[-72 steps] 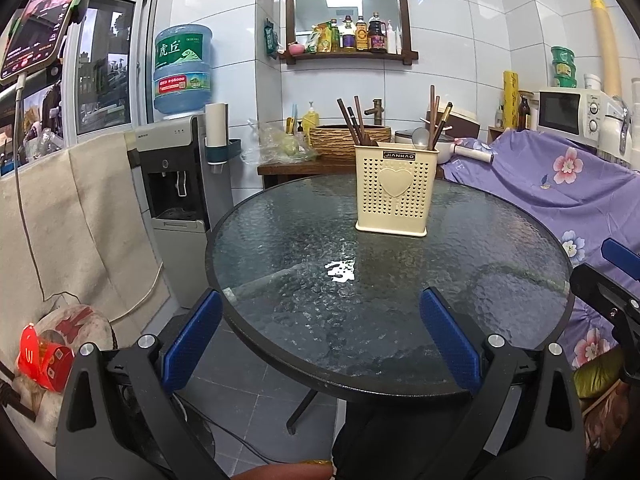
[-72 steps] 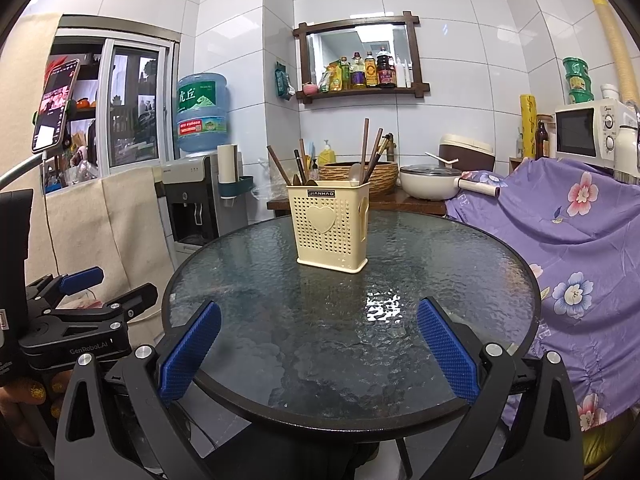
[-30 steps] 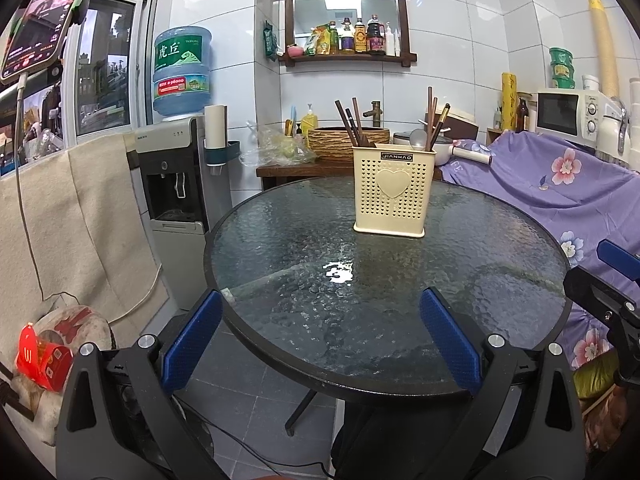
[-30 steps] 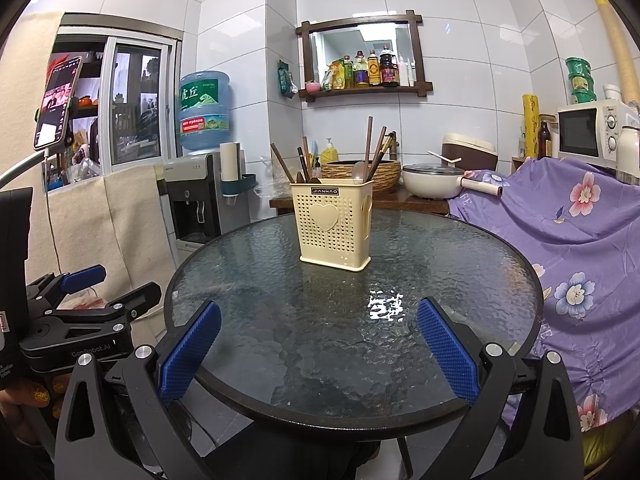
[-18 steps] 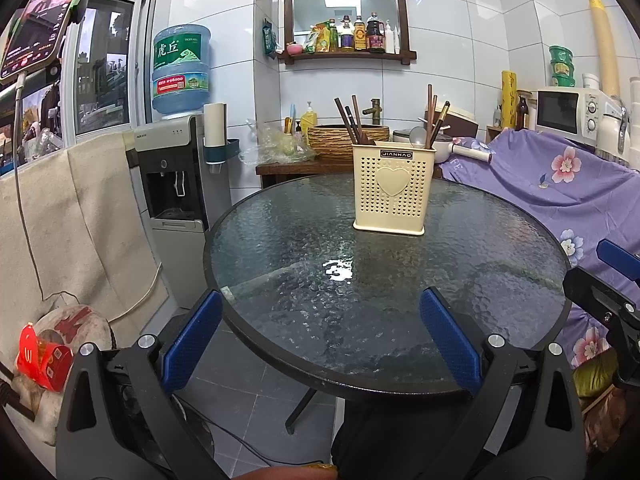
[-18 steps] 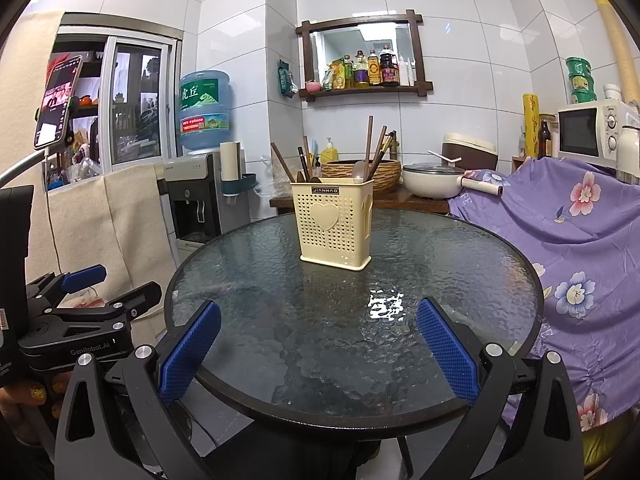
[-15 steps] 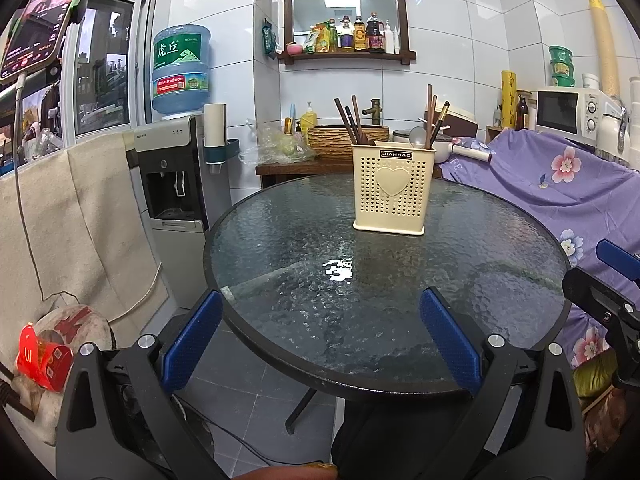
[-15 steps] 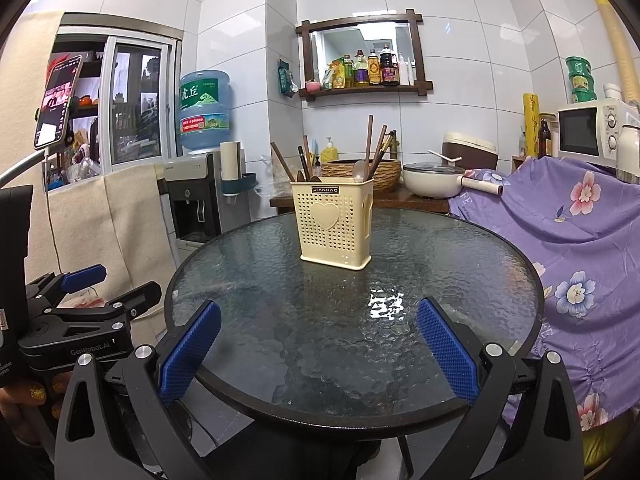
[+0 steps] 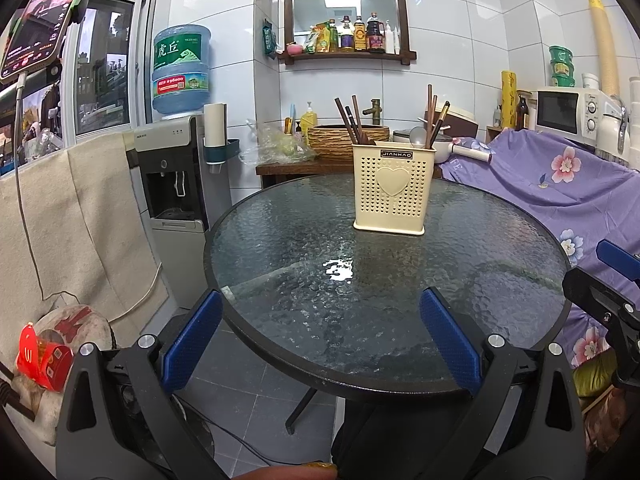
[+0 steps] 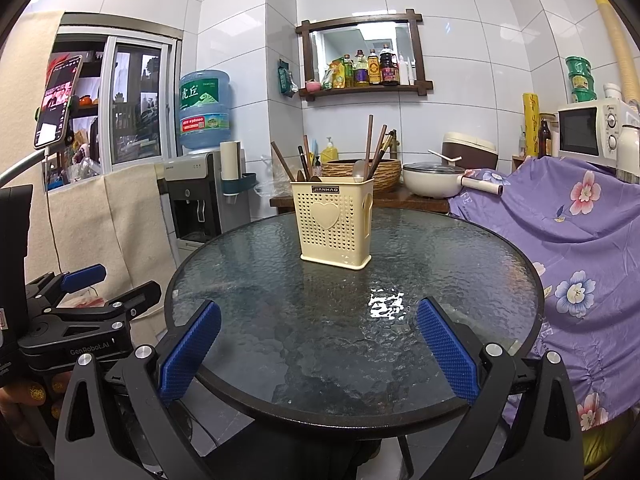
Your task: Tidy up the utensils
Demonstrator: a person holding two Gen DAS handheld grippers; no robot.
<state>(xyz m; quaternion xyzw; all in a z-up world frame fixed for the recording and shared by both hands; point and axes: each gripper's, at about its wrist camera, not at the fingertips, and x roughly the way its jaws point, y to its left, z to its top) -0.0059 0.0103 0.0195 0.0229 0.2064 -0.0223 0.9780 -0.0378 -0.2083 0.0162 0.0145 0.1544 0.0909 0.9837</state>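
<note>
A cream perforated utensil holder with a heart on its front stands upright on the round glass table, toward the far side. Brown chopsticks and a spoon stick out of it. My left gripper hangs open at the table's near edge, nothing between its blue pads. My right gripper is open too, over the near rim, empty. The left gripper also shows at the left of the right wrist view.
A water dispenser stands left of the table. A purple flowered cloth covers furniture at the right, with a microwave above. A wooden side table with a basket and a pot sits behind.
Both views have shifted only slightly; the holder sits a touch differently in frame. Both grippers stay open and empty, and nothing on the table has moved.
</note>
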